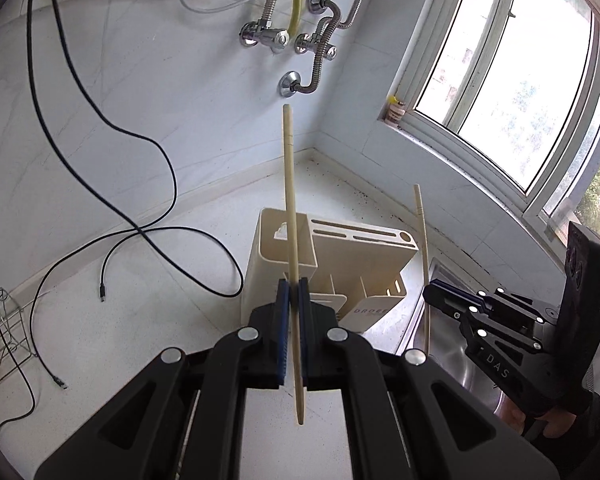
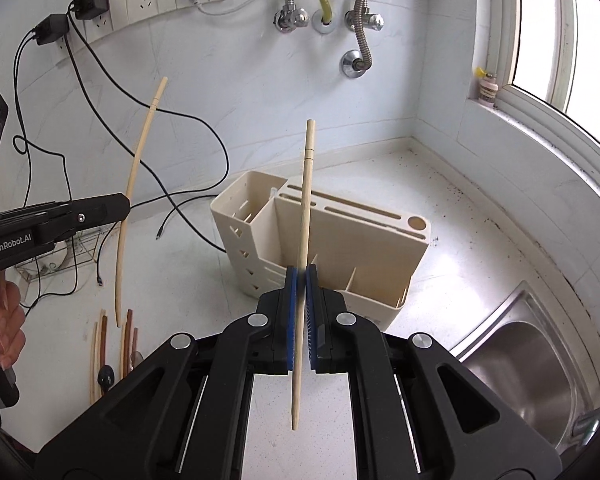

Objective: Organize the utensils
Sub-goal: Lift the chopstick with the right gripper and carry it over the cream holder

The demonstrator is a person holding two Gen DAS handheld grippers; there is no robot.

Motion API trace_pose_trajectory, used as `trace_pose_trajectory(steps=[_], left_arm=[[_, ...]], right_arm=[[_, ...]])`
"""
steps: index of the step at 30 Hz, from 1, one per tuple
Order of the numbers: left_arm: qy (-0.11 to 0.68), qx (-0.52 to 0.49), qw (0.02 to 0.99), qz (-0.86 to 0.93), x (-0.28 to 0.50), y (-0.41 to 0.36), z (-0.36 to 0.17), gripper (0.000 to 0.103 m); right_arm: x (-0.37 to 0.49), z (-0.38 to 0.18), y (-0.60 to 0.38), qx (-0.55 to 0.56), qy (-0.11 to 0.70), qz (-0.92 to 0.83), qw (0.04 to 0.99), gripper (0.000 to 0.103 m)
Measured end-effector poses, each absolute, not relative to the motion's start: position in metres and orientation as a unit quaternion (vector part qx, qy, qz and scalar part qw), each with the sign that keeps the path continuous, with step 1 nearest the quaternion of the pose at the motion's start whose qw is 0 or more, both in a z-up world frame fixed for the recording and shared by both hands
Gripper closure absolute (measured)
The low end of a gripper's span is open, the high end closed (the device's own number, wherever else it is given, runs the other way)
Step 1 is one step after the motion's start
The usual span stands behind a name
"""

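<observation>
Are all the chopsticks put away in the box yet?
Not yet. The cream holder on the counter looks empty in the parts that show, so nothing seems put away. In hand: the left gripper is shut on one chopstick, and the right gripper is shut on another chopstick, both above the holder. Left to do: drop those in, then fetch the utensils lying on the counter.

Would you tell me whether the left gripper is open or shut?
Shut: the left gripper clamps a pale chopstick between its blue pads.
</observation>
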State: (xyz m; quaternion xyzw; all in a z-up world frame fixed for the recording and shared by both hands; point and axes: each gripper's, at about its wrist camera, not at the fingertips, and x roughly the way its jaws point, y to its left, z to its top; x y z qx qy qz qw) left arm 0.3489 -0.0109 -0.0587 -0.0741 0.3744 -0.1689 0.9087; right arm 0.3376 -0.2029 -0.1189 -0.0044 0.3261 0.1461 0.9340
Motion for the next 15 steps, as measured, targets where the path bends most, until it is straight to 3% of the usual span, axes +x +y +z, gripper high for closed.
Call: trace_pose_trajectory(steps=[15], left_arm=[[0.3, -0.092, 0.934, -0.172, 0.385, -0.025, -0.03, 0.099]], right_arm=[[0.35, -0.085, -0.232, 0.017, 0.245, 0.127, 0.961, 0.099]])
